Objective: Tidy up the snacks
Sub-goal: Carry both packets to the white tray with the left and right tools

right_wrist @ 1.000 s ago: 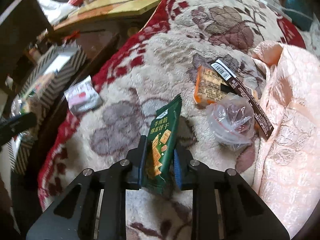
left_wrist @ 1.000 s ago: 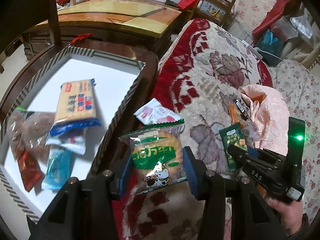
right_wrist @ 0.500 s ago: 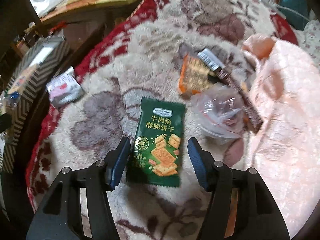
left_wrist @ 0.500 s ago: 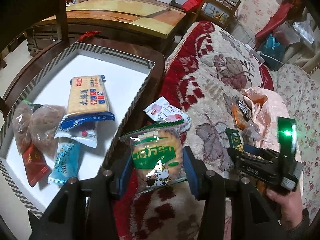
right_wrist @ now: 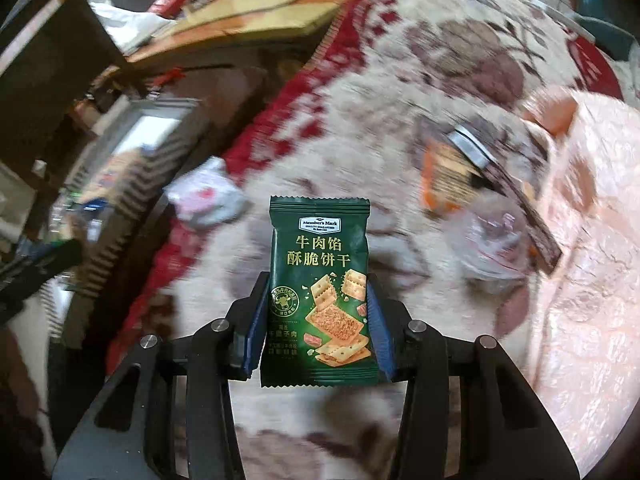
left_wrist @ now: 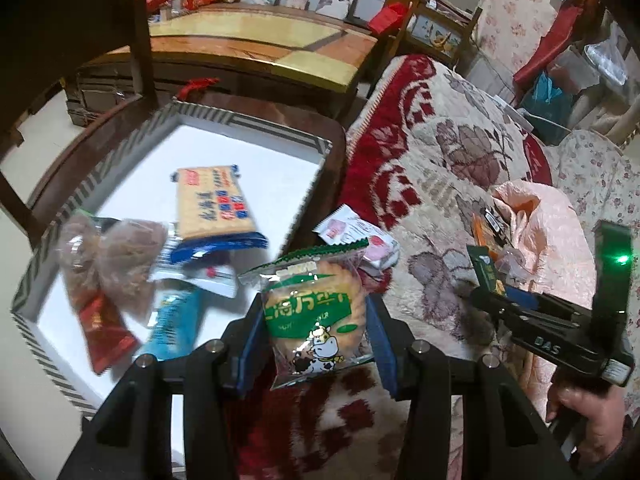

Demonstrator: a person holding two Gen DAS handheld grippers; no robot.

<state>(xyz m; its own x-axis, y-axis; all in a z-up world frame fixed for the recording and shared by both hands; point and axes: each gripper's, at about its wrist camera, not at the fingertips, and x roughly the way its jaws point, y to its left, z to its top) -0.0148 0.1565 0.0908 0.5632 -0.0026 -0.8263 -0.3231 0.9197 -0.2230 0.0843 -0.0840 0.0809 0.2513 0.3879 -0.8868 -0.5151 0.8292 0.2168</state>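
My left gripper (left_wrist: 316, 336) is shut on a clear round-cracker packet with a green label and cow (left_wrist: 316, 312), held above the red-patterned blanket beside the striped white box (left_wrist: 256, 128). The box holds several snacks, among them a yellow-and-blue cracker pack (left_wrist: 216, 208). My right gripper (right_wrist: 318, 320) is shut on a dark green beef-cracker packet (right_wrist: 320, 292), lifted upright over the blanket; it also shows in the left wrist view (left_wrist: 490, 276). A white-and-pink packet (left_wrist: 360, 236) lies on the blanket near the box.
An orange packet (right_wrist: 444, 172), a dark brown bar (right_wrist: 516, 208) and a clear plastic bag (right_wrist: 492, 244) lie by the pink quilt (right_wrist: 580, 280). The box rests on a dark wooden chair (left_wrist: 340, 148). A wooden table (left_wrist: 260, 40) stands behind.
My right gripper, open around the flat green packet half a second ago, has shut on it and lifted it upright. My left gripper has moved a little with its cracker packet.
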